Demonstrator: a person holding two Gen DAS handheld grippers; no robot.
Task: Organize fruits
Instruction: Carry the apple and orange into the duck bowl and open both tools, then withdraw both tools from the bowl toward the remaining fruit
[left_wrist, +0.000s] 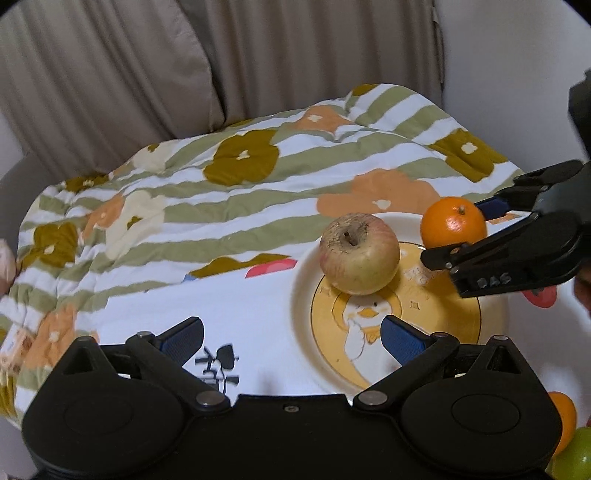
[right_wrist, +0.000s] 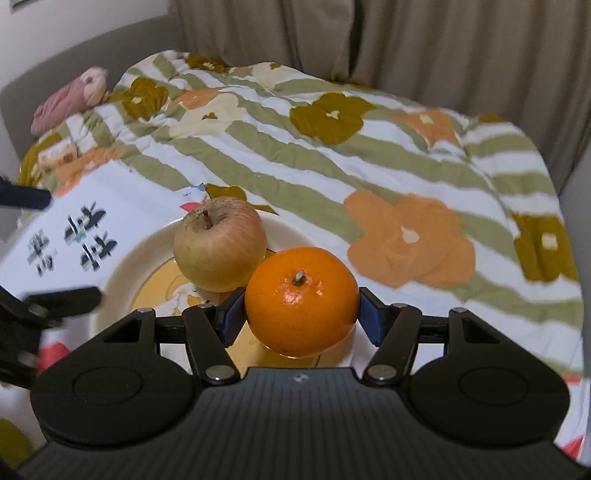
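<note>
A yellowish-red apple (left_wrist: 359, 254) sits on the far part of a white plate with a yellow duck picture (left_wrist: 406, 332). My right gripper (left_wrist: 465, 229) is shut on an orange (left_wrist: 453, 222) and holds it over the plate's right side, close beside the apple. In the right wrist view the orange (right_wrist: 301, 301) sits between the blue pads (right_wrist: 369, 317), with the apple (right_wrist: 219, 243) just left of it on the plate (right_wrist: 122, 273). My left gripper (left_wrist: 291, 338) is open and empty, low over the plate's near left edge.
The plate rests on a white sheet with dark characters (left_wrist: 221, 365) laid on a striped floral quilt (left_wrist: 258, 177). Another orange (left_wrist: 567, 417) and a green fruit (left_wrist: 576, 458) lie at the lower right. A pink soft item (right_wrist: 70, 99) lies at the quilt's far left. Curtains hang behind.
</note>
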